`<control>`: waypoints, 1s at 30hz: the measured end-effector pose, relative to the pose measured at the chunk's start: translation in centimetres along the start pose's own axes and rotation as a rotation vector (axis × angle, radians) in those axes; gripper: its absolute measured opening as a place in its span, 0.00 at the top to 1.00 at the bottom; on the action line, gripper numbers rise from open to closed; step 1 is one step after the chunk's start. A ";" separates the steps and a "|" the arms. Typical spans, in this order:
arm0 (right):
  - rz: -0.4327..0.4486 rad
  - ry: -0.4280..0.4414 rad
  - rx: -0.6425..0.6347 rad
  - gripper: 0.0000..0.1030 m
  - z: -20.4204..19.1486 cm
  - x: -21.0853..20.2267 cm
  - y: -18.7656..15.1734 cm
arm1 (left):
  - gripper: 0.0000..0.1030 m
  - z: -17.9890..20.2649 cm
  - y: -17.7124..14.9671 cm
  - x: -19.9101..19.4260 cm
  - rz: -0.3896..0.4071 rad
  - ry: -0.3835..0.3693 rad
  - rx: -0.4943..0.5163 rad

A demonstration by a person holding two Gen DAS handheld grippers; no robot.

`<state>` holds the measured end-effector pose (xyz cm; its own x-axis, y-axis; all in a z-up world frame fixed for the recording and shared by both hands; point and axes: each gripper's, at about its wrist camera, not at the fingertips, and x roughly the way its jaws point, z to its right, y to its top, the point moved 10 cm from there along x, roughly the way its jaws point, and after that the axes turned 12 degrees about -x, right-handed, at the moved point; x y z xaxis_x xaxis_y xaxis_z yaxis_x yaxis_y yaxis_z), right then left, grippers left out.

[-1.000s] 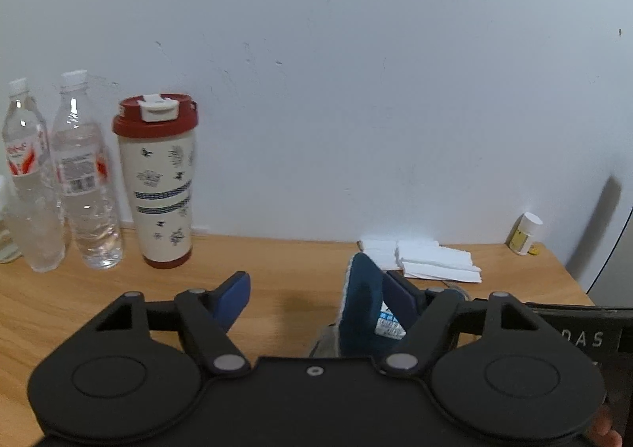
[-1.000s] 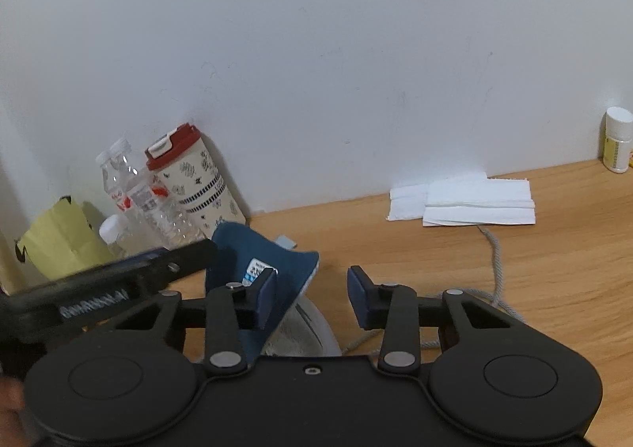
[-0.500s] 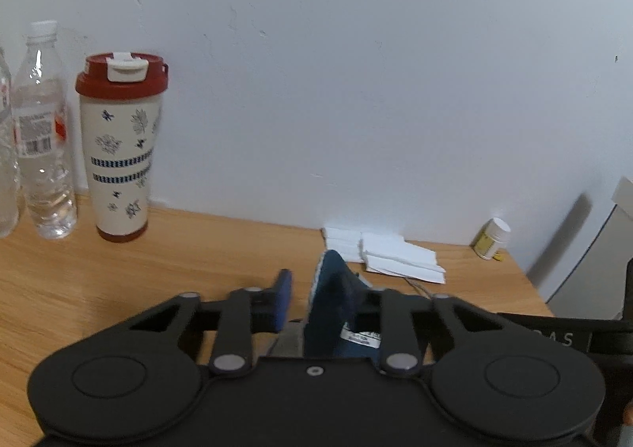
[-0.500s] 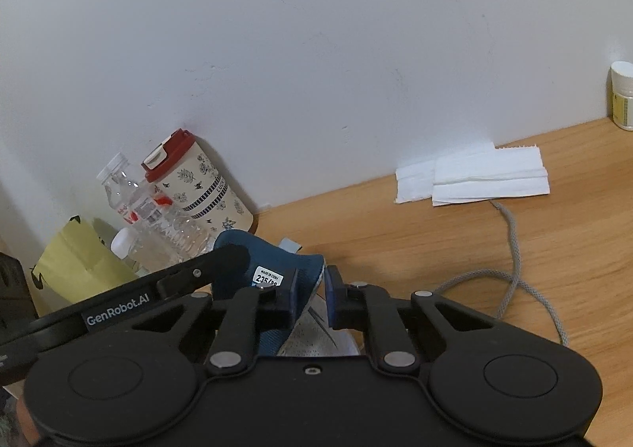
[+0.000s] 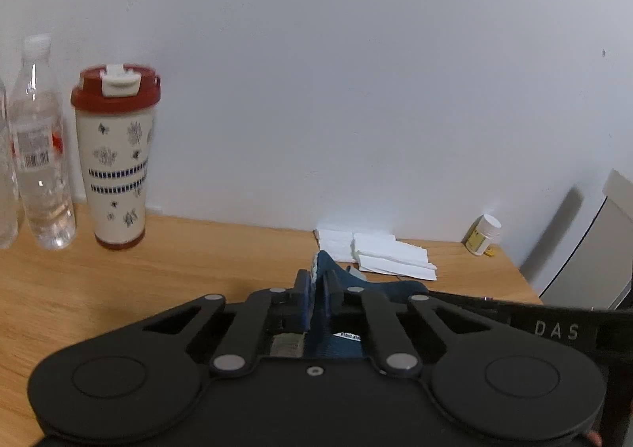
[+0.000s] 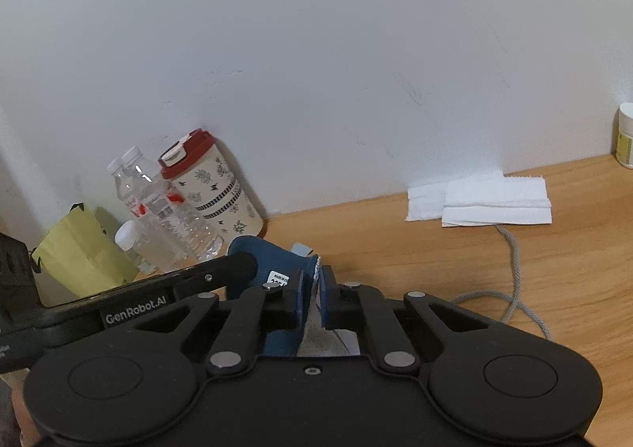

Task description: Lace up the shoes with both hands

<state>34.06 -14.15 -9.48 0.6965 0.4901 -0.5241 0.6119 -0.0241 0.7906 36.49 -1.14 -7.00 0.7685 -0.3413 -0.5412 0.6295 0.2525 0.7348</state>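
Note:
A blue shoe (image 5: 379,285) sits on the wooden table, mostly hidden under both grippers. My left gripper (image 5: 314,288) is shut on an upright blue flap of the shoe with a pale inner edge. In the right wrist view the shoe (image 6: 269,257) shows a size label. The jaws of my right gripper (image 6: 316,288) are closing, and their pads pinch the shoe's pale-edged rim. A grey lace (image 6: 514,273) trails loose over the table to the right. The left gripper's black body (image 6: 158,300) crosses the right wrist view.
A red-lidded patterned tumbler (image 5: 116,166) and clear water bottles (image 5: 39,154) stand at the back left by the wall. Folded white tissues (image 5: 379,253) and a small white-capped jar (image 5: 482,235) sit at the back right. A yellow bag (image 6: 79,253) is far left.
Both grippers' jaws have closed from wide apart onto the blue shoe's upper. The left wrist view has swung so the bottles and tumbler slid left.

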 end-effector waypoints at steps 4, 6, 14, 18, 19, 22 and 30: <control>0.008 0.008 -0.028 0.94 -0.9 -0.8 -0.2 | 0.95 0.5 -0.4 -1.5 0.014 -0.020 0.025; 0.016 0.021 -0.045 0.94 -1.7 -1.4 -0.3 | 0.95 0.7 -0.7 -2.2 0.022 -0.028 0.038; 0.015 0.043 -0.150 0.94 -5.2 -3.4 -1.8 | 0.96 1.4 -2.6 -5.4 0.048 -0.032 0.106; -0.001 0.042 -0.211 0.94 -7.0 -4.1 -3.3 | 0.95 1.6 -4.1 -6.9 0.037 -0.038 0.133; -0.007 0.038 -0.225 0.94 -7.3 -4.2 -3.6 | 0.95 1.6 -4.3 -7.1 0.032 -0.040 0.140; -0.023 0.032 -0.247 0.94 -7.8 -4.2 -4.2 | 0.95 1.8 -5.2 -7.5 0.019 -0.031 0.169; -0.075 0.014 -0.304 0.94 -8.4 -4.5 -6.3 | 0.95 1.4 -7.2 -8.3 -0.044 -0.026 0.188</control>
<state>23.96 -8.88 -9.47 0.6471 0.4931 -0.5815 0.5195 0.2729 0.8097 25.40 -1.44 -7.25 0.7362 -0.3724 -0.5651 0.6279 0.0643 0.7756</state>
